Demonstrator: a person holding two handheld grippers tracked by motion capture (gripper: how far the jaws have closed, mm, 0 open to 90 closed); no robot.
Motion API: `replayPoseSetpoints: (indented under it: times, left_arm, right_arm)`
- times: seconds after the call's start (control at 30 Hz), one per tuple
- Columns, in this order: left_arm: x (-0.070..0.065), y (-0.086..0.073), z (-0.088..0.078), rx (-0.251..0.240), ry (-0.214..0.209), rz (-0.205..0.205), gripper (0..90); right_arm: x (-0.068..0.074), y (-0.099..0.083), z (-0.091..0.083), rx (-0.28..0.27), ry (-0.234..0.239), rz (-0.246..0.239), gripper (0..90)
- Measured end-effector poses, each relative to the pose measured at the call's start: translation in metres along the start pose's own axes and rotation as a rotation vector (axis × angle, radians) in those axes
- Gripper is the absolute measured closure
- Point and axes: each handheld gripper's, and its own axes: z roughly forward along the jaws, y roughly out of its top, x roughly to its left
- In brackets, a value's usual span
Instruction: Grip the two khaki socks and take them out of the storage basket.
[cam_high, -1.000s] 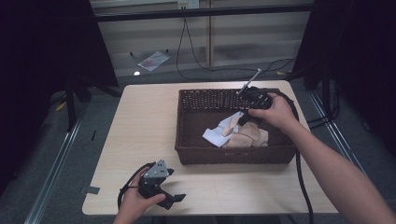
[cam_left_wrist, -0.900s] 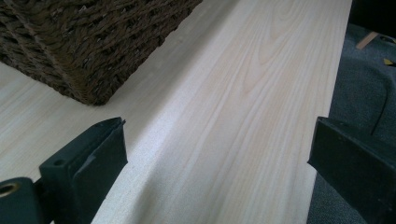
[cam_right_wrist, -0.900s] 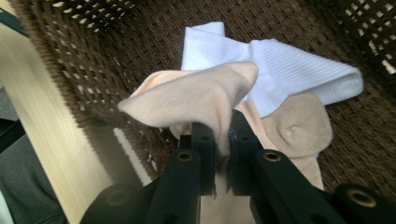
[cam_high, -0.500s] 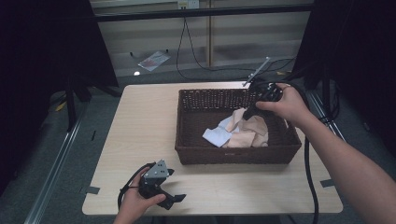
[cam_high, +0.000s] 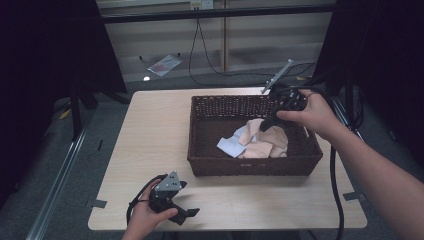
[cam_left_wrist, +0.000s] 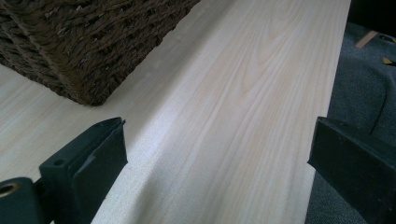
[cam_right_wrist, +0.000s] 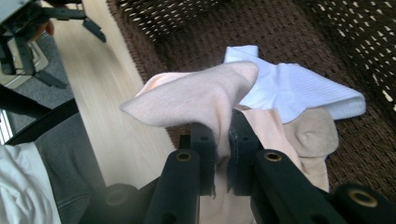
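While the right gripper (cam_right_wrist: 223, 140) clamps the peach sock (cam_right_wrist: 196, 100), lifting it from the basket (cam_high: 250, 165) seems underway; the left gripper (cam_high: 186, 212) rests released at seven o'clock.

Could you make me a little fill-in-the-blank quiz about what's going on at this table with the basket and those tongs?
1. The right tongs are shut on a peach-coloured ____.
2. The white sock lies inside a brown wicker ____.
3. The left tongs rest near the table's front edge with jaws ____.

Missing words: sock; basket; open
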Motion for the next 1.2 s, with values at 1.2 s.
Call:
replayPoseSetpoints:
  times: [1.2]
  left_arm:
    - [-0.001,0.000,0.000,0.003,0.004,-0.003,3.6]
  right_arm:
    - [0.050,-0.047,0.048,0.019,0.058,-0.161,82.2]
